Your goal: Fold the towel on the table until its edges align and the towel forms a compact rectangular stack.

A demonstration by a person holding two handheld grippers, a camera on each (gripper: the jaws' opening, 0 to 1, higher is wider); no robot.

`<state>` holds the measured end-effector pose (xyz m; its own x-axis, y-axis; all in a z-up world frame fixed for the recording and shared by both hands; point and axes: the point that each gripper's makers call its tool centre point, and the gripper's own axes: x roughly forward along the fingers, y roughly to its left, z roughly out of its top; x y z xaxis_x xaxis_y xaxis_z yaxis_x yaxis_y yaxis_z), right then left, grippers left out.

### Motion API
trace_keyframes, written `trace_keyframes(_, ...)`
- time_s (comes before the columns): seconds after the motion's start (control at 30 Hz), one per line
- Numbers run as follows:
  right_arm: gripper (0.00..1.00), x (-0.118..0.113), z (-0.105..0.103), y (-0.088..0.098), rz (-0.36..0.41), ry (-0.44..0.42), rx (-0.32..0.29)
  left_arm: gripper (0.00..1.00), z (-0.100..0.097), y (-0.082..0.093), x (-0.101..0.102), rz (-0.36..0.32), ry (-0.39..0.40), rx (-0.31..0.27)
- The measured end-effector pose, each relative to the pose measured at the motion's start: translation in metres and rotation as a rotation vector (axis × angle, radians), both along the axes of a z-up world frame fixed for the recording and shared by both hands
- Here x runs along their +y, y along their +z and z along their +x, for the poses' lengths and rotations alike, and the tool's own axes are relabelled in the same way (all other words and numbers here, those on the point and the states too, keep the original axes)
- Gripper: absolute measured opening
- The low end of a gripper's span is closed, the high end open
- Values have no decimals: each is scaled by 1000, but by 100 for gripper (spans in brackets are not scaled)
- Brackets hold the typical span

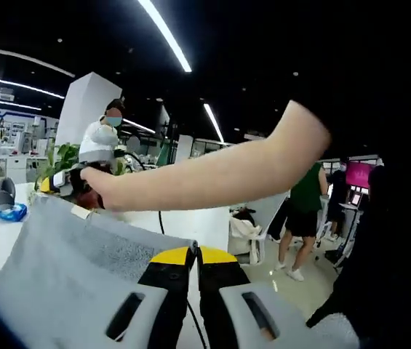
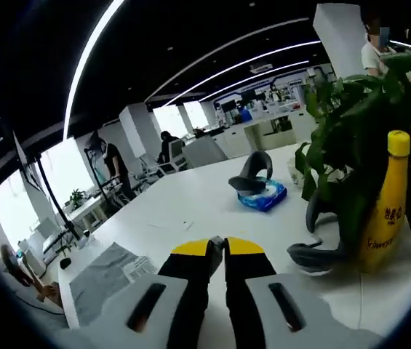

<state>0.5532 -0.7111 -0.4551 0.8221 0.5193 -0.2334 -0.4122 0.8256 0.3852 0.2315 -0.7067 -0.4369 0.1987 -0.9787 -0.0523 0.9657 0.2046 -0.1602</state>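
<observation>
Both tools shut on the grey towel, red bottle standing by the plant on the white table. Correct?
Not quite: the bottle is yellow, not red, as the right gripper view shows. The rest holds: it stands beside the plant on the white table, and both the left tool and the right tool are shut on the grey towel.

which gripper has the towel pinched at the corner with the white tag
The right gripper: its yellow-tipped jaws are shut on the grey towel beside the white tag. The left gripper grips a plain stretch of edge.
</observation>
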Motion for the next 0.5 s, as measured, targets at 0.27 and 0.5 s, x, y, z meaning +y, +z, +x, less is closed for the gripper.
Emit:
trace_keyframes(0.27,0,2,5,68,62,24,-75,3,-4,54,-15,-100,-10,-66)
trace_keyframes(0.5,0,23,5,27,-96,163,44,3,13,56,-12,-90,83,-89)
